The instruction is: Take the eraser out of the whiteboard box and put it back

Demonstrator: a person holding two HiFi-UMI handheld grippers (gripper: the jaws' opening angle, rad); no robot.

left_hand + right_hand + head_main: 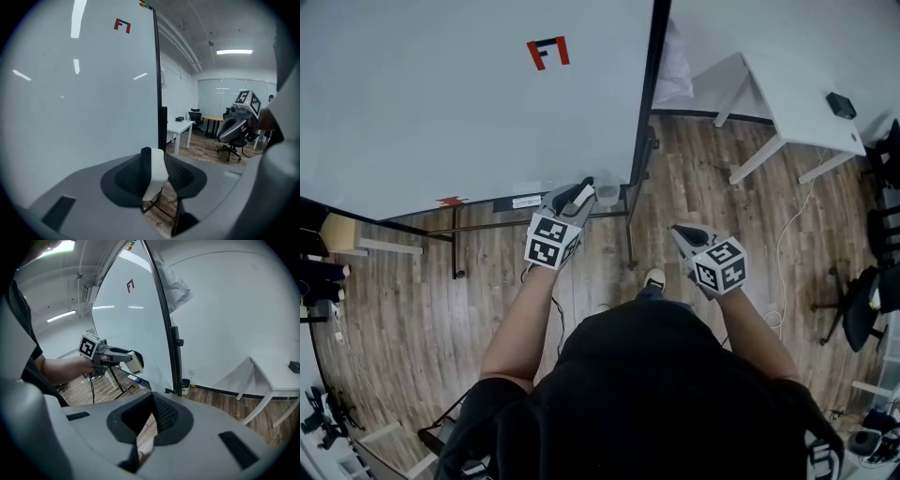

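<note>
Two hand-held grippers are hovering in front of a big whiteboard [469,103], each in one of the person's hands. The left hand-held gripper [579,197] is clamping the eraser [154,171], a white block with a dark face standing upright between its jaws. The eraser is hanging in the air, out of the small clear whiteboard box [607,195], which is sitting just beside it at three o'clock by the board's lower corner. The right hand-held gripper [684,232] is waiting lower, at four o'clock from the left one, its jaws closed tip to tip and gripping nothing.

The board is showing a red mark [547,52] near its top and is standing in a black frame [643,94]. Brown wooden floor [422,291] is stretching under everything. From the person, a white table [806,103] is standing at two o'clock against the pale wall, carrying a small black thing [841,104]. A black office chair [862,300] is sitting at three o'clock.
</note>
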